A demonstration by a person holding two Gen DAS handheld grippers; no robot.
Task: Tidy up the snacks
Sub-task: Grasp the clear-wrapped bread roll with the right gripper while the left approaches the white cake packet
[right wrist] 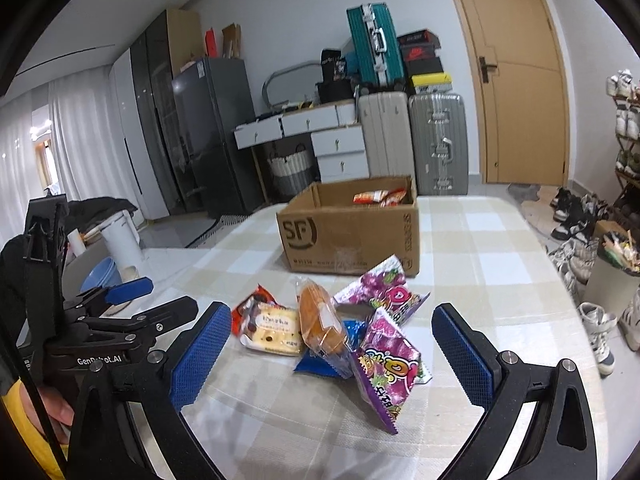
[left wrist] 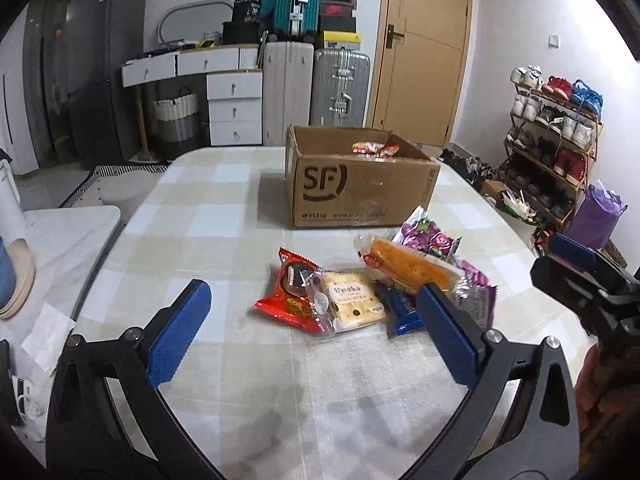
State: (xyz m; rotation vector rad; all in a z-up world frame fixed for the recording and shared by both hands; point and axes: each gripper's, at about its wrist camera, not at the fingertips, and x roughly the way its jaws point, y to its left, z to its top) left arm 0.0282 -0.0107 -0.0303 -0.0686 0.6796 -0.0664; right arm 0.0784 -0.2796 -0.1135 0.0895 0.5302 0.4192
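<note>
Checked tablecloth (left wrist: 208, 216) bare around snack pile (left wrist: 360, 292), cardboard box (left wrist: 360, 192) beyond, both tongs (left wrist: 314, 312) (right wrist: 330, 344) wide, empty.

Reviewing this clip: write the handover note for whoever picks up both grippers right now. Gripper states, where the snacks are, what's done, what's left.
Left gripper: open, empty, above the table, aimed at the pile.
Right gripper: open, empty, likewise facing the pile.
Cardboard box: open at the far side of the table, with at least one red-and-white packet inside.
Left on the table in a loose overlapping pile: red packet, cracker pack, blue packet, bread, two purple candy bags.
Remaining: move those, presumably into the box.
</note>
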